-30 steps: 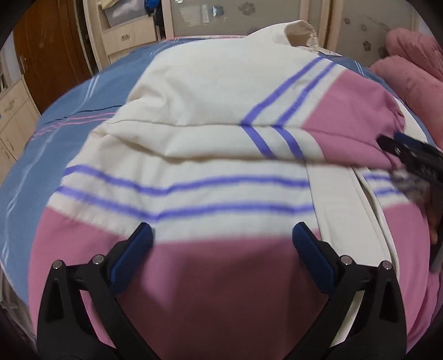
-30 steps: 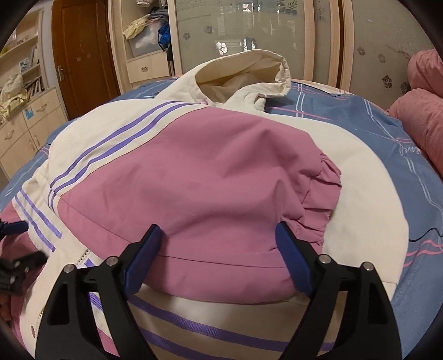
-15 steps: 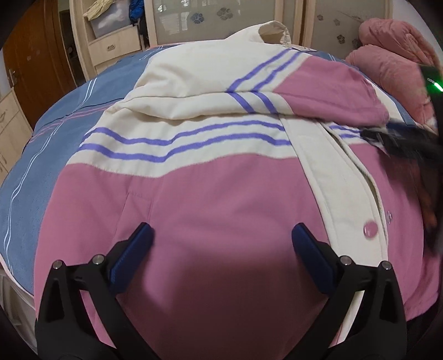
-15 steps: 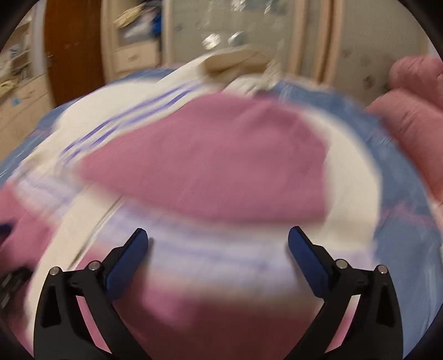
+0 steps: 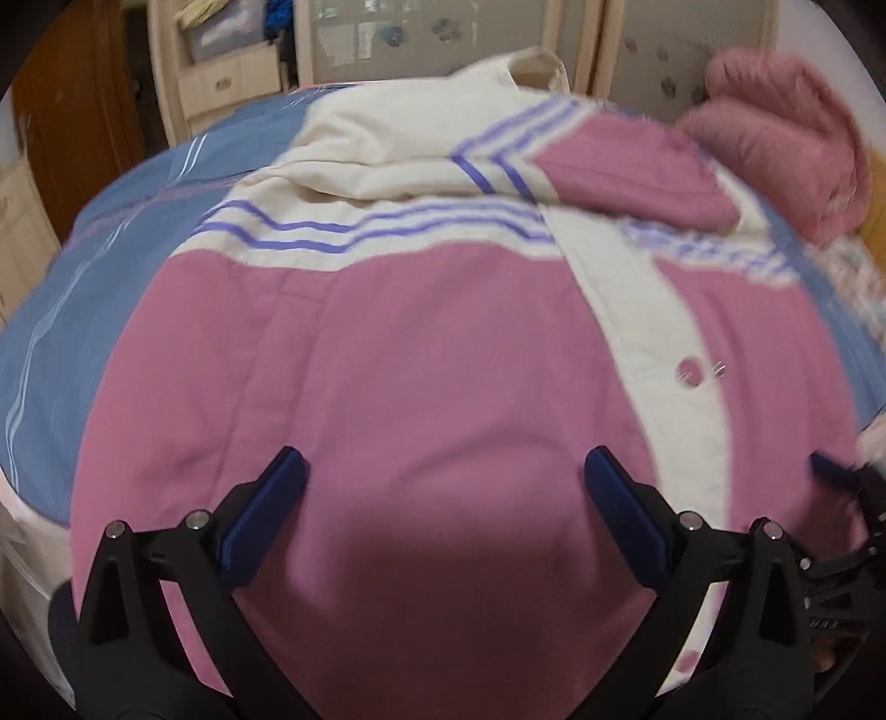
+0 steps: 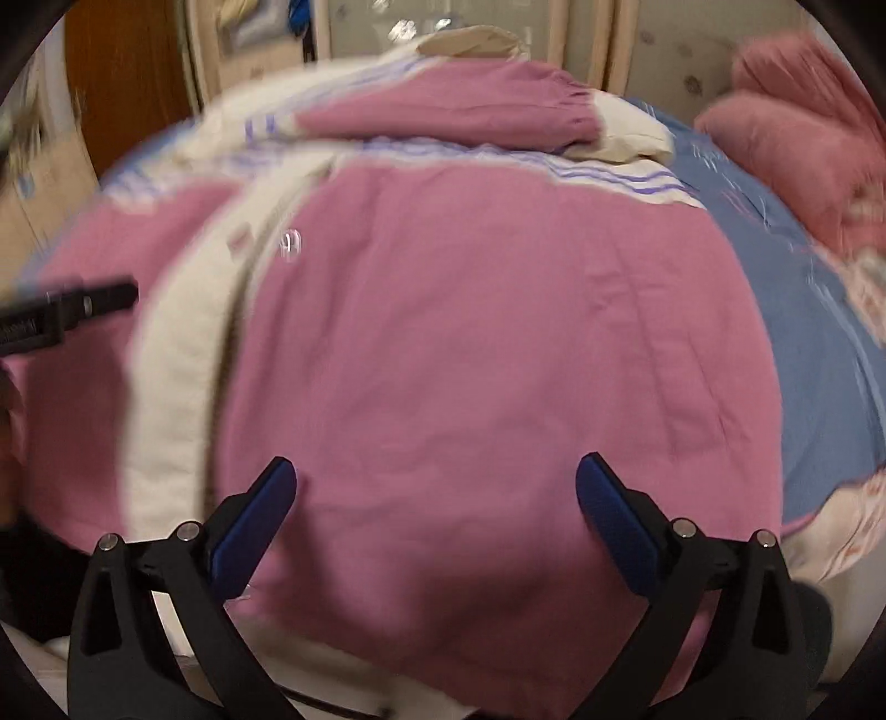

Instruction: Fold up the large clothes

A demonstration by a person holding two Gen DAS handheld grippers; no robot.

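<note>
A pink and cream jacket (image 5: 443,354) with purple stripes lies front up on the bed, both sleeves folded across its chest; it also fills the right wrist view (image 6: 487,343). My left gripper (image 5: 443,515) is open and empty over the jacket's lower left panel. My right gripper (image 6: 434,515) is open and empty over the lower right panel near the hem. The right gripper shows at the right edge of the left wrist view (image 5: 847,498). The left gripper's finger shows at the left edge of the right wrist view (image 6: 83,304).
A blue striped bedsheet (image 5: 72,310) covers the bed. A pink quilt (image 5: 786,155) is piled at the far right. Cream drawers (image 5: 221,94) and wardrobe doors (image 6: 653,50) stand behind the bed. The bed's near edge (image 6: 830,537) is at lower right.
Both grippers have drawn back from the folded sleeves toward the jacket's hem. The right gripper has dropped to low beside the left gripper. Both stay open.
</note>
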